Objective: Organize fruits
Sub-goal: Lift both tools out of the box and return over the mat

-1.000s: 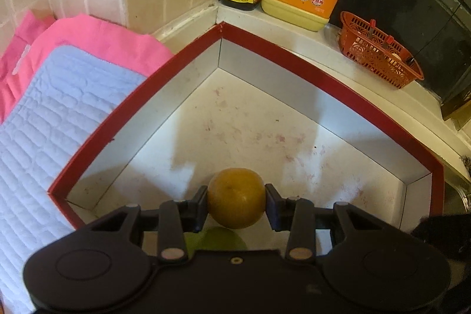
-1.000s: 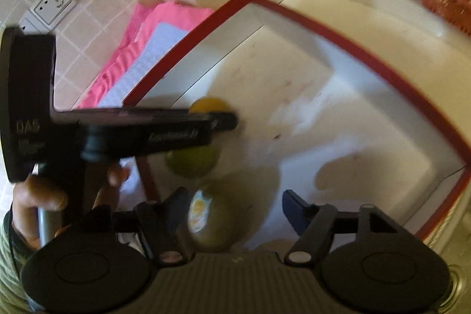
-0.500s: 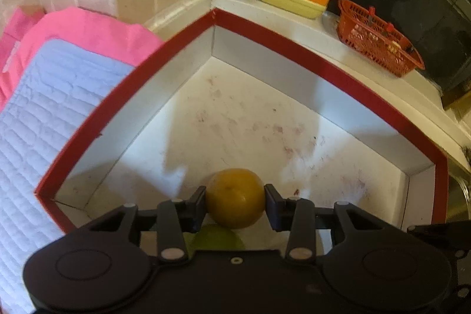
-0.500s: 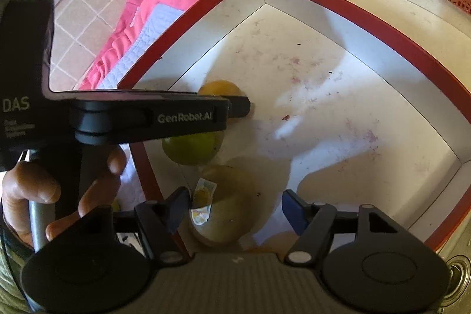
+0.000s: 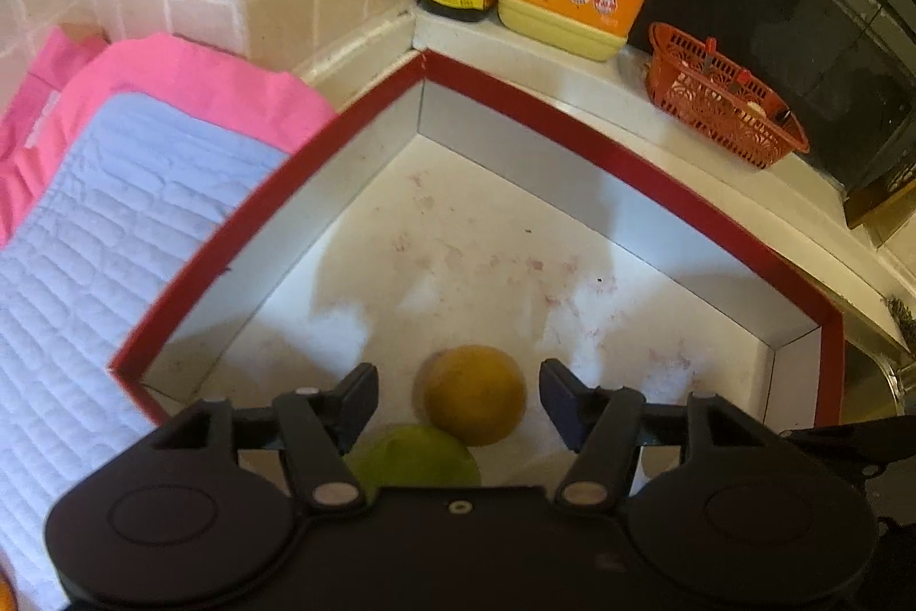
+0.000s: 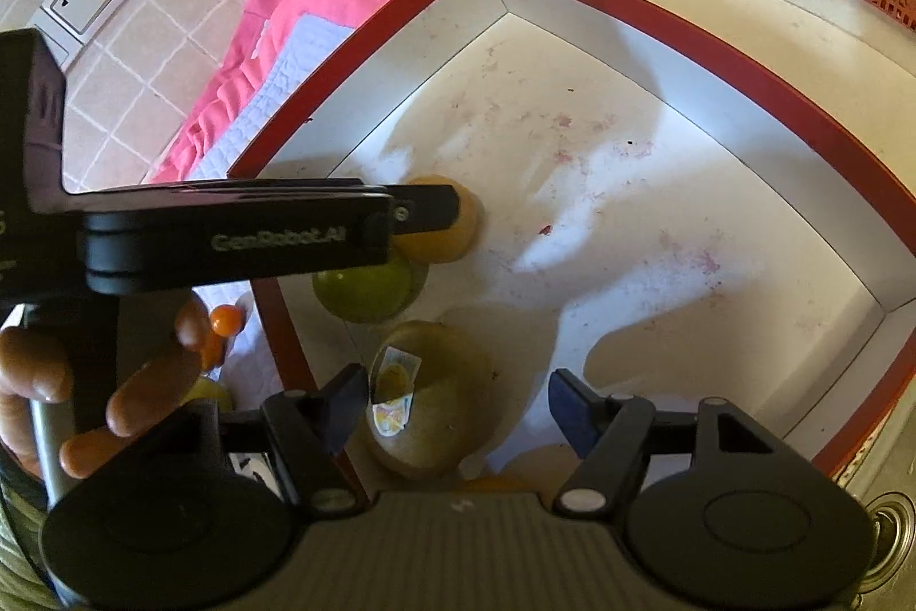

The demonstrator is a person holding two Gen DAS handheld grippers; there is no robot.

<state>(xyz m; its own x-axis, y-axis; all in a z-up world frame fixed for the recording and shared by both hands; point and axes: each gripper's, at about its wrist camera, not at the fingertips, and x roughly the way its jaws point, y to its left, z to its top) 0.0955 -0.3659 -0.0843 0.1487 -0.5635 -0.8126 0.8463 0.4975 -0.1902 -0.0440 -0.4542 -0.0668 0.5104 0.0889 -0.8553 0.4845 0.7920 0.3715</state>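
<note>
A: Item moved: left gripper [image 5: 458,396]. Its jaws, clamped on the orange [image 5: 470,394] a second ago, have just been opening; the fruit now sits between them with a gap on each side, resting on the floor of the red-rimmed box [image 5: 630,164] near its near-left corner.

B: Neighbours?

A: Green fruit [image 5: 413,456] just nearer, touching or almost. Stickered pear [image 6: 426,396] nearer again, between the spread jaws of the right gripper [image 6: 458,410], pads apparently clear of it.

B: Hazards?

A: A pad could clip the orange as the left gripper withdraws; round fruit, likely to roll across the bare floor. The right gripper hangs close; the tools could knock.

B: Outside the box?

A: Pink and blue cloths [image 5: 114,210] left; small orange fruits [image 6: 223,322] beside the near-left wall.
</note>
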